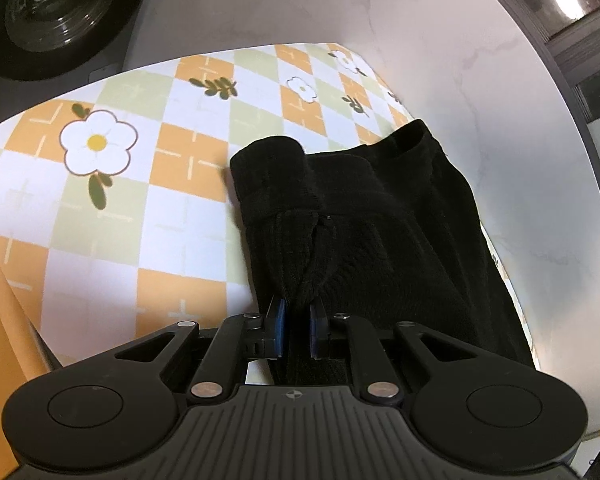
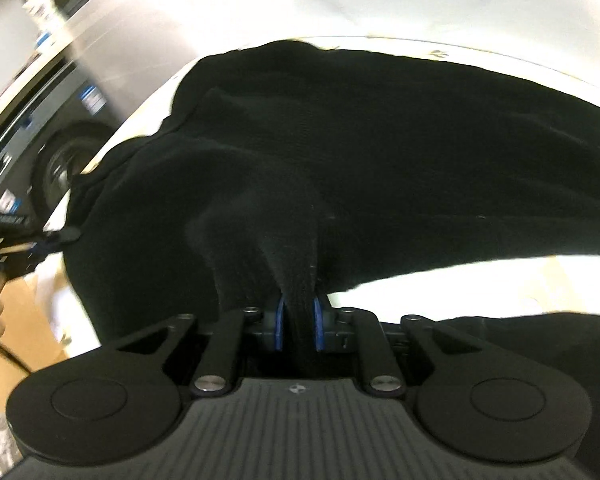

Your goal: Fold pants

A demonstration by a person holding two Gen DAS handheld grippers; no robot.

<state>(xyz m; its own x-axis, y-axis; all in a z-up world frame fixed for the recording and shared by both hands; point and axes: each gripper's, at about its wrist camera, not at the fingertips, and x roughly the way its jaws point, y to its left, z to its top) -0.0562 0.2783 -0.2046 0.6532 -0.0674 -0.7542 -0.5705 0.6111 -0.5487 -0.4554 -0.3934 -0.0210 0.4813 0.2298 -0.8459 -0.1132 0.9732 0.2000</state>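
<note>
Lying bunched on the flowered mat near its right edge, the black pants are being pinched by both tools: left gripper clamping a ridge of cloth, right gripper nipping another fold. Each bite is looking thin, so fabric slipping out under a pull is the risk; layers are also sitting uneven, inviting a crooked fold.

The pants lay on the right part of the mat, which covered the table; a washing machine stood far left.
</note>
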